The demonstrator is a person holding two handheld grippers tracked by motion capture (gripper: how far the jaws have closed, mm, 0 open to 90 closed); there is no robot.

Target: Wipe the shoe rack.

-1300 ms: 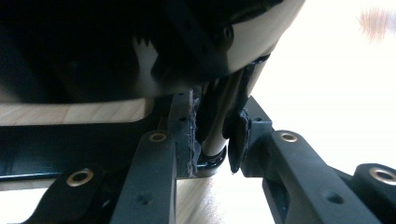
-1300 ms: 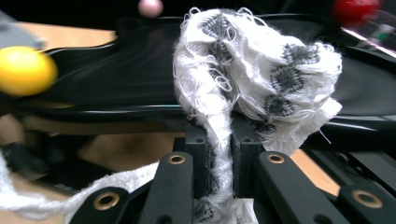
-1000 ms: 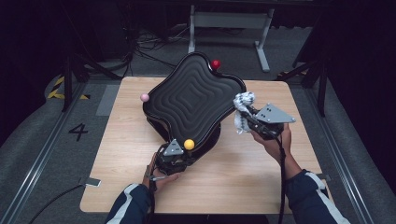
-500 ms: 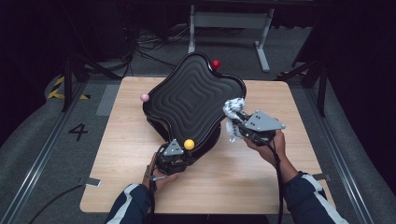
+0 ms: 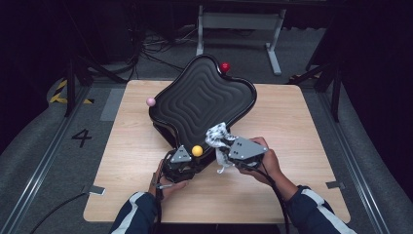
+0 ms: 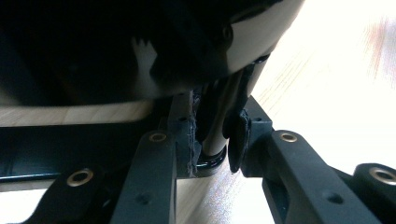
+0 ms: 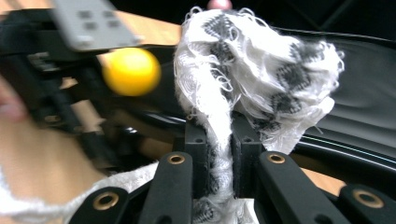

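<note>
Cloth (image 7: 243, 79), white with grey-black patches and frayed, loopy threads, is bunched into a crumpled wad and pinched tight in the right hand-held gripper (image 7: 218, 158); a strand runs down between the jaws (they're pressed hard on it). In the high view that wad (image 5: 217, 138) sits at the near edge of the black ridged tray (image 5: 204, 97), just right of a yellow ball (image 5: 197, 150). The left hand-held gripper (image 6: 212, 140) clamps the tray's near rim at that ball. Pink ball (image 5: 151, 101) and red ball (image 5: 224, 67) mark other corners, all on the wooden counter (image 5: 302, 126).
</note>
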